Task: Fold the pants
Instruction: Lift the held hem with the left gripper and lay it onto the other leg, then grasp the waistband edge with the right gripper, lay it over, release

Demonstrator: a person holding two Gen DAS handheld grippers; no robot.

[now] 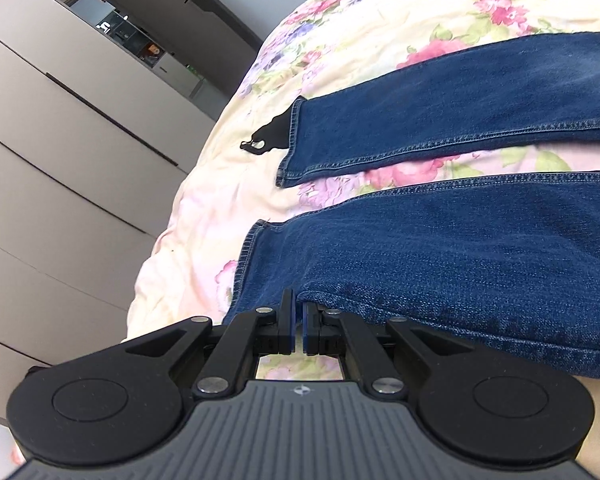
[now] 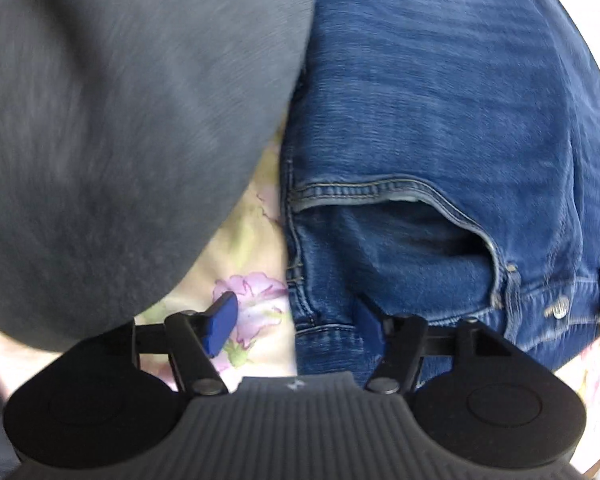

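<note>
jeans: blue jeans (image 1: 480,240) lie flat on the floral bedspread (image 1: 228,200), both legs stretched out with a strip of bedding between them, so the long edges are easy to reach.
left claw: your left claw (image 1: 299,320) is pressed together on the near leg's outer edge close to the hem (image 1: 246,256), with denim running into the slit between the pads. a pinch there lets you carry that leg over the far leg (image 1: 460,120).
right claw: your right claw (image 2: 292,326) is spread and points down at the waist end, one pad (image 2: 220,322) over the bedspread, the other on the denim just below the front pocket (image 2: 400,208). the side seam (image 2: 300,280) sits between the pads, not yet squeezed.
why: straddling the seam sets you up to pinch the hip edge, so both ends can go together.
blocker: a grey sleeve or trouser leg (image 2: 120,140), blurred, fills the left of the right-claw view. i can't tell which.
stage: i'd say first fold only starting.
odd bit: a small black clip-like thing (image 1: 266,136) lies by the far hem.
</note>
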